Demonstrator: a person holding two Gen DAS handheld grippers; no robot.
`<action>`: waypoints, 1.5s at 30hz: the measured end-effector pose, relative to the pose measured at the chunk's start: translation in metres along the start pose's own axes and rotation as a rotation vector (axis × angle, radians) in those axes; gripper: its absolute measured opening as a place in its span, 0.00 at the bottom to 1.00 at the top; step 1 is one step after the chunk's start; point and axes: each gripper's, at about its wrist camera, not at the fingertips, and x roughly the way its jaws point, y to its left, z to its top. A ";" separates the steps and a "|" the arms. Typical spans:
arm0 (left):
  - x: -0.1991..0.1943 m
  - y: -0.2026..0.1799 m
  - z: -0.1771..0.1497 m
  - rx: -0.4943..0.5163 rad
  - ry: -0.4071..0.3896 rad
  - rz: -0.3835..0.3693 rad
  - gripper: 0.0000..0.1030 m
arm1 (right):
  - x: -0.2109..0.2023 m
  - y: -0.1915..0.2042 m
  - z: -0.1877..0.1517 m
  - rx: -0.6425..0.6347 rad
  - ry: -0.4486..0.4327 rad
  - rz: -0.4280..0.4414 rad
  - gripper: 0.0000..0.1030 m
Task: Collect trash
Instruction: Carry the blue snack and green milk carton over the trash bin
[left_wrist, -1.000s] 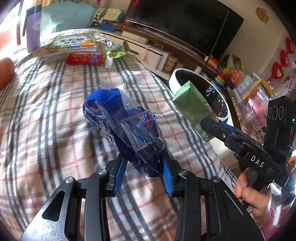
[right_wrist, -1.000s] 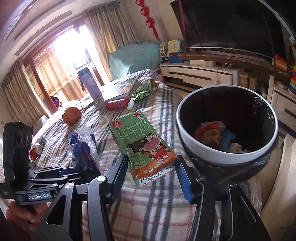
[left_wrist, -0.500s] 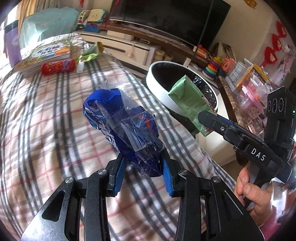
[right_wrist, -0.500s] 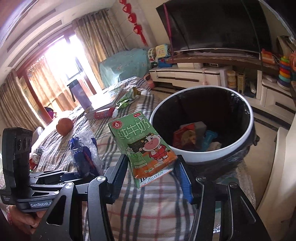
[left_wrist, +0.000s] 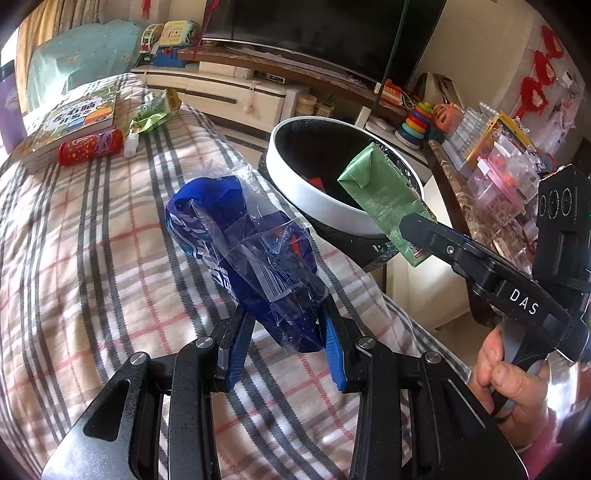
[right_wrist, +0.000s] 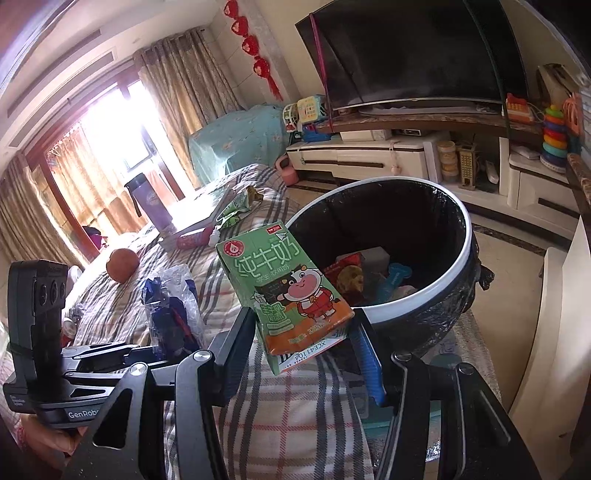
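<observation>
- Trash rides in both my grippers, above a plaid-covered bed (left_wrist: 92, 266).
- Beside the bed stands a white-rimmed bin (right_wrist: 460, 258) with a black liner, some litter already inside.
- My right gripper (right_wrist: 306, 347) pinches a green milk carton (right_wrist: 284, 288), held tilted at the bin's near rim.
- My left gripper (left_wrist: 286, 332) pinches a crumpled blue plastic wrapper (left_wrist: 243, 251) over the bedcover.

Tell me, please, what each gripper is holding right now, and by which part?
The left gripper clamps the blue plastic wrapper by its near end; the right gripper holds the green milk carton by its bottom end.
</observation>
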 end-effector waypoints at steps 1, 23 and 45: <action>0.000 -0.001 0.000 0.003 0.000 0.001 0.33 | 0.000 -0.001 0.000 0.002 -0.001 -0.002 0.52; 0.006 -0.012 0.008 0.045 -0.003 0.023 0.33 | -0.008 -0.011 0.002 0.021 -0.015 -0.021 0.52; 0.016 -0.032 0.018 0.092 0.009 0.012 0.33 | -0.015 -0.023 0.004 0.049 -0.026 -0.044 0.52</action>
